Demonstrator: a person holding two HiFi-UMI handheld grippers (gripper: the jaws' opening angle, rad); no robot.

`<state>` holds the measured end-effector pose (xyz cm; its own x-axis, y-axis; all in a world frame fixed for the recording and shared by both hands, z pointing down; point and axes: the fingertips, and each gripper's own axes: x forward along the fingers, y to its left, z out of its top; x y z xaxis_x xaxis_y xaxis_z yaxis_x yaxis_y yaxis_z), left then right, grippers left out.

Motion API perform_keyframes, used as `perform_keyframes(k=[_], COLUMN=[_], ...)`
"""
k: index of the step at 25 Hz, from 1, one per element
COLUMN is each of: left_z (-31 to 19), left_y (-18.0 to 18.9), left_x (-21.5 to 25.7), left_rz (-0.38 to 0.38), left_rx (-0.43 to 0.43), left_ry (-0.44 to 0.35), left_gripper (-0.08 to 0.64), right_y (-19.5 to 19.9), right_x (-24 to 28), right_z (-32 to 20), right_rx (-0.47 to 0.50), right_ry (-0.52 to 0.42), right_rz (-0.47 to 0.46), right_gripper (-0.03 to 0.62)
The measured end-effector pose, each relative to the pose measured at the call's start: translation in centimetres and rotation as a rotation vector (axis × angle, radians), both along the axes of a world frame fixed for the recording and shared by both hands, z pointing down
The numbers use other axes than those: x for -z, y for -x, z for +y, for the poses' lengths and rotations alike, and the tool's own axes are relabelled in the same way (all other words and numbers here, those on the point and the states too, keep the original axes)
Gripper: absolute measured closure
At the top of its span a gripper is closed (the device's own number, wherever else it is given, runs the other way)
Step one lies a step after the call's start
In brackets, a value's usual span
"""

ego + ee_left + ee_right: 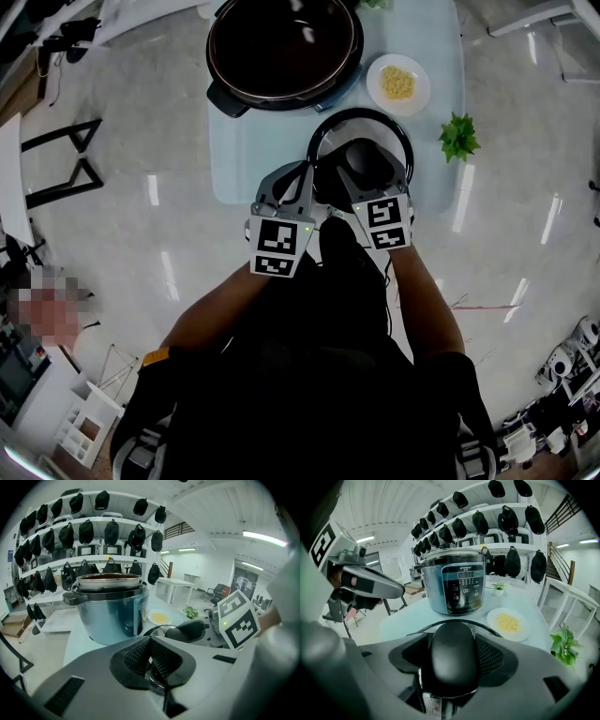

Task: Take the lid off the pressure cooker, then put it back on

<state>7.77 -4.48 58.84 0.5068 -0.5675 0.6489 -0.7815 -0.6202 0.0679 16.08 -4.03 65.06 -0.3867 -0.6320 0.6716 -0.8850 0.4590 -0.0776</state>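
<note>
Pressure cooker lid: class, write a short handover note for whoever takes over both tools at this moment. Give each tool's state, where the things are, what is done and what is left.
Left tool: appears shut on the rim of the lid.
Right tool: open; the lid's black handle sits between its jaws, pads not pressing.
Things: the lid lies flat on the table, just in front of the pressure cooker, which stands open.
Done: lid off and set down.
Left: close on the handle, lift the lid and seat it on the cooker.

one cooker (284, 47), one lid (367, 161), one plate (398, 84), two plants (458, 137)
</note>
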Motion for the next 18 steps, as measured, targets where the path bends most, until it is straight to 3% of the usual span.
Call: perform_keyframes(k=[12, 18], left_z=[-0.3, -0.3], left_y=[0.5, 0.7], left_x=[-0.1, 0.9], left_rz=[-0.011, -0.005], left_rx=[-0.002, 0.003], left_ry=[0.001, -0.017], left_gripper=[0.553, 0.552], right_y=[-0.4, -0.6], right_x=[-1.0, -1.1], right_z=[-0.1, -0.1], right_rx=[-0.031, -0.055], right_ry=[-0.058, -0.022], right_rz=[0.022, 0.035], right_gripper=[0.29, 0.301])
